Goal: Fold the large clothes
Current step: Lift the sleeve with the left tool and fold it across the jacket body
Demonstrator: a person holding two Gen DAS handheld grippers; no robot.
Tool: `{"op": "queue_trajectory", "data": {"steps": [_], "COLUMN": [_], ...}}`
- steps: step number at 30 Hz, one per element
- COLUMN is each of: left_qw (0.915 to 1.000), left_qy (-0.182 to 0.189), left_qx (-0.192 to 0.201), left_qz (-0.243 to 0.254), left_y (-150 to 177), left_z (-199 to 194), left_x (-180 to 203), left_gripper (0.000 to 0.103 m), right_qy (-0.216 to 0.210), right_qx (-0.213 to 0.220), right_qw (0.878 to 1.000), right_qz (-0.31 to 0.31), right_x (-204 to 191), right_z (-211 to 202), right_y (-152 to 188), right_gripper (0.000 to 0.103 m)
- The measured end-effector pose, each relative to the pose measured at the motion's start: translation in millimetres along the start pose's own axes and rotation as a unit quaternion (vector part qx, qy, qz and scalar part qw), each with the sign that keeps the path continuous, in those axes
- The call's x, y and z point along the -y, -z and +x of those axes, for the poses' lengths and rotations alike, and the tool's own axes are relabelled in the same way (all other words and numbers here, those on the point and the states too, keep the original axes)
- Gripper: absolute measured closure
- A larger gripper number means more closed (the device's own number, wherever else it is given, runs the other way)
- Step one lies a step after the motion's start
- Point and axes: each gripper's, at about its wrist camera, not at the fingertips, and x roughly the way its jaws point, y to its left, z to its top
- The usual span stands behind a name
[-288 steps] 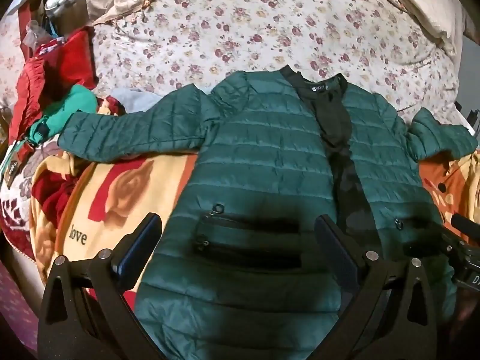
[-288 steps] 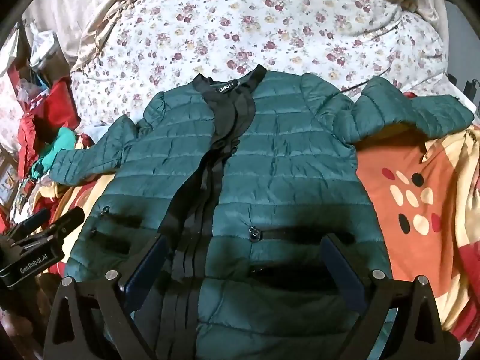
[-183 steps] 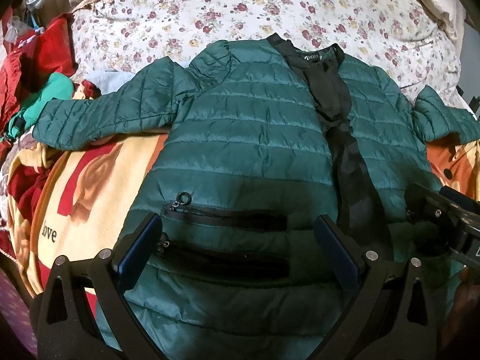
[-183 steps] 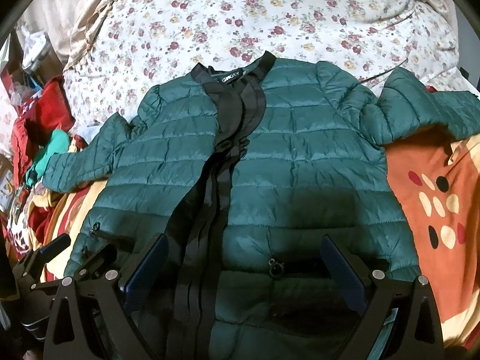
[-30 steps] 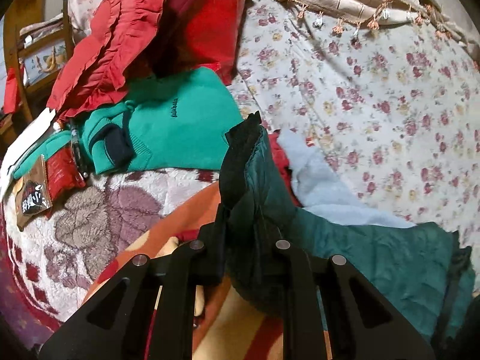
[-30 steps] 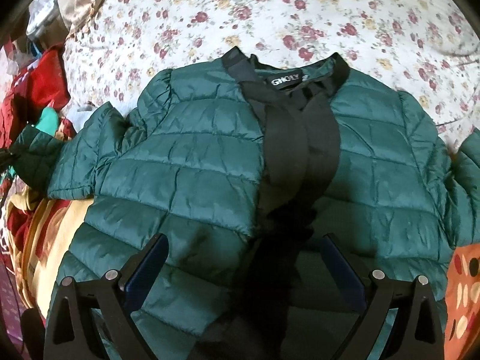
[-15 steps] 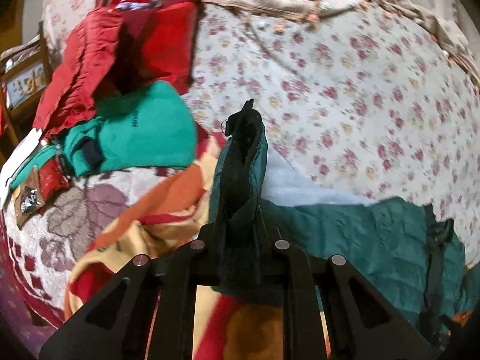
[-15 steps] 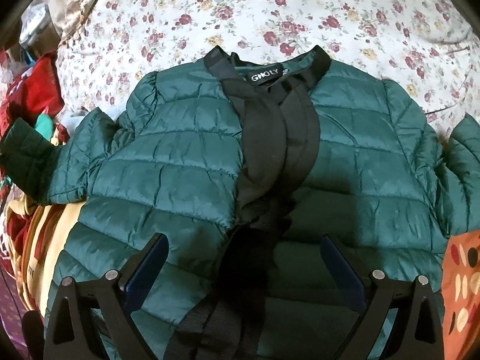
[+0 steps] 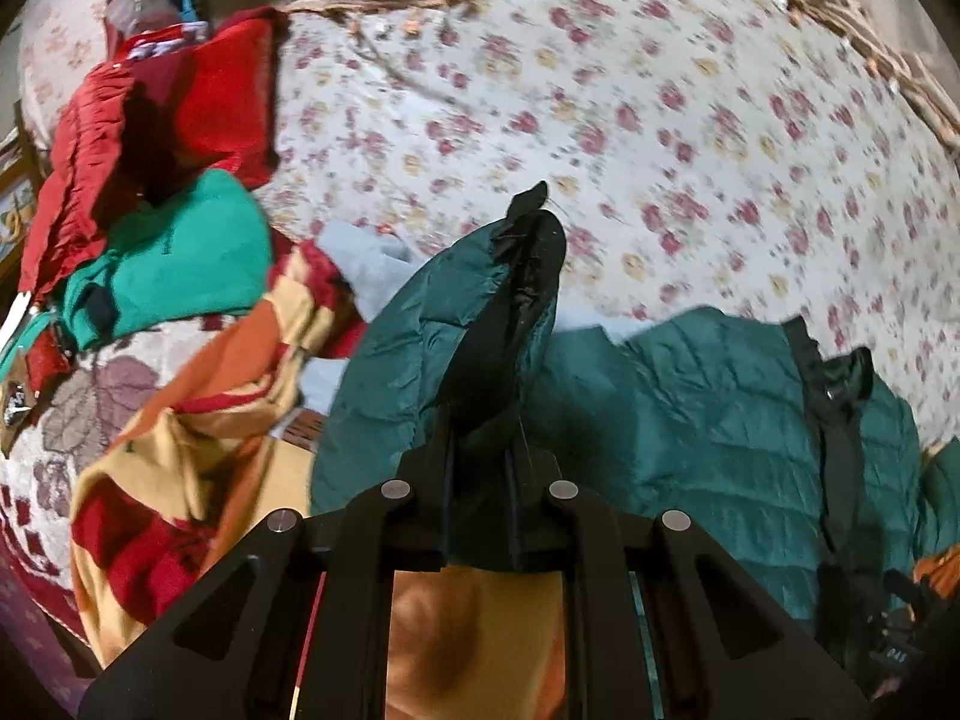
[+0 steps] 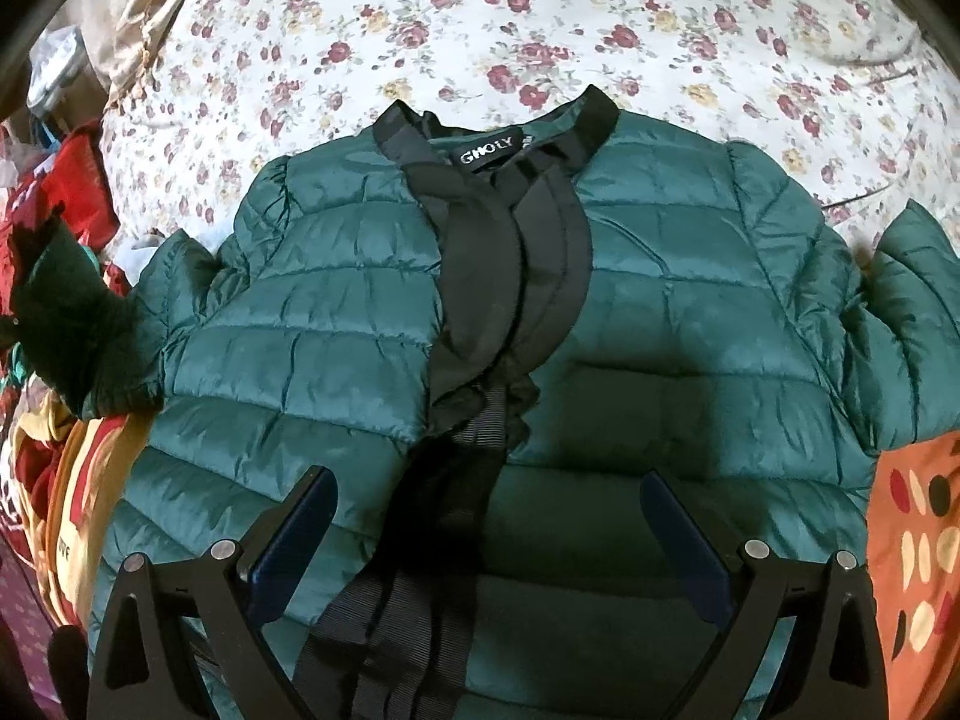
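Observation:
A dark green quilted jacket with black trim and collar lies face up on the bed; it also shows in the left wrist view. My left gripper is shut on the cuff of the jacket's left sleeve and holds it raised above the bed. That lifted sleeve end shows at the left edge of the right wrist view. My right gripper is open and empty, hovering over the jacket's black front placket. The other sleeve lies out to the right.
A floral bedspread covers the far side. A red pillow, a bright green garment and a patterned orange-yellow blanket pile up on the left. An orange spotted blanket lies at the right.
My left gripper has carried the sleeve cuff up and to the right, towards the jacket's body. My right gripper has drifted slightly nearer the collar and stayed open.

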Motion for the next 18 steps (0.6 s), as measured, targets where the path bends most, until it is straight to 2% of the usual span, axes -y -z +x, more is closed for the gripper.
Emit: {"op": "queue_trajectory", "data": {"steps": [18], "left_qw": [0.9950], "left_qy": [0.060], "left_qx": [-0.023], "left_qz": [0.076], "left_y": [32], "left_z": [2], "left_x": [130], "left_gripper": [0.091], "right_qy": [0.011], "right_qx": [0.011], "right_qw": [0.999], "right_qz": [0.029], "right_x": [33], "right_z": [-14], "right_y": [1], "right_gripper": [0.003]}}
